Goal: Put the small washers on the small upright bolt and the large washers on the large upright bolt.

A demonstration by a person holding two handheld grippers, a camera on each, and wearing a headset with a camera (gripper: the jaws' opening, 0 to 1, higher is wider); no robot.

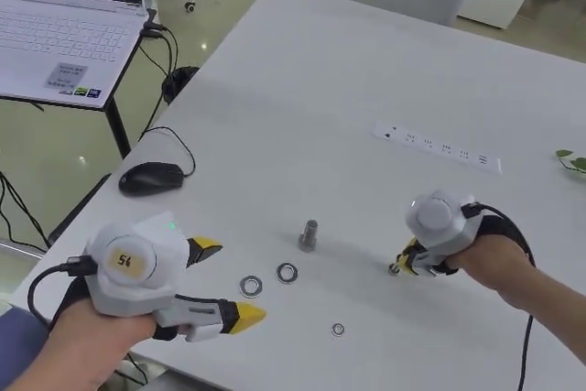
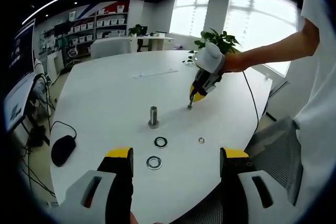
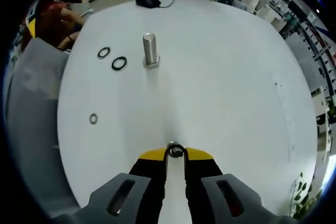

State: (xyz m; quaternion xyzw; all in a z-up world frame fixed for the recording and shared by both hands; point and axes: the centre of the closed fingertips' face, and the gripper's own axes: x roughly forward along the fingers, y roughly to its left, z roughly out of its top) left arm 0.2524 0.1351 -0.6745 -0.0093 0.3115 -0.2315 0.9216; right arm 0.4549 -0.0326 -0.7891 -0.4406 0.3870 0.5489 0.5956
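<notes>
Steel large bolt (image 1: 309, 235), upright on white table (image 1: 366, 70). First large washer (image 1: 287, 273) just beside it, second large washer (image 1: 251, 286) past that, toward left gripper (image 1: 229, 281), jaws spread. 1 loose small washer (image 1: 338, 329) near. Right gripper (image 1: 407, 263) on bolt's opposite side, jaws pinching held small washer (image 3: 175, 151).

table (image 1: 366, 89): white, matt, smooth | bolt (image 1: 309, 234): bare grey metal, dull sheen | loose washers (image 1: 251, 286): bright metal, glossy | pinched washer (image 3: 176, 145) in my right gripper (image 3: 175, 154): dark shiny metal | my left gripper (image 2: 176, 155): matt white plastic shell, yellow-and-black tips, same as right | mouse (image 1: 151, 177): black plastic, slight gloss | power strip (image 1: 438, 148): white plastic
</notes>
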